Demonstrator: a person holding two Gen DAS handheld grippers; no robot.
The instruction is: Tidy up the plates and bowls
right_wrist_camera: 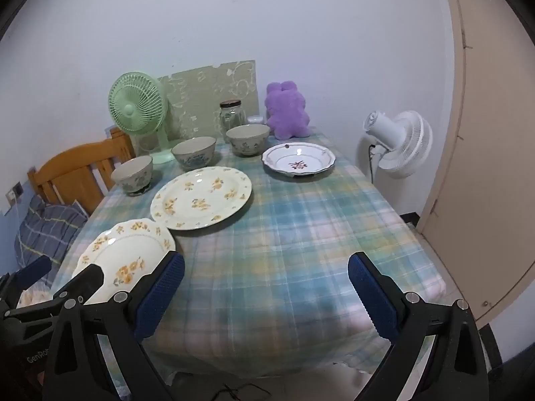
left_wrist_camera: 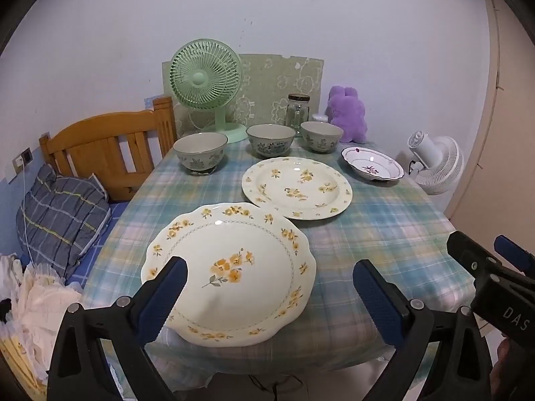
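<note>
Left gripper [left_wrist_camera: 269, 284] angled downward, jaws spread wide, nothing between the blue pads [left_wrist_camera: 167, 295]. Right gripper [right_wrist_camera: 265, 287] same pose: tilted down, jaws fully apart, empty. The two sit side by side, left one just beside the right's left finger; right gripper's black body shows at the left camera's right edge.

At the lower right of your left wrist view, the right gripper [left_wrist_camera: 495, 267] body reads "DAS"; at the lower left of your right wrist view, the left gripper [right_wrist_camera: 43, 274] body reads "GenRo", cut off.
</note>
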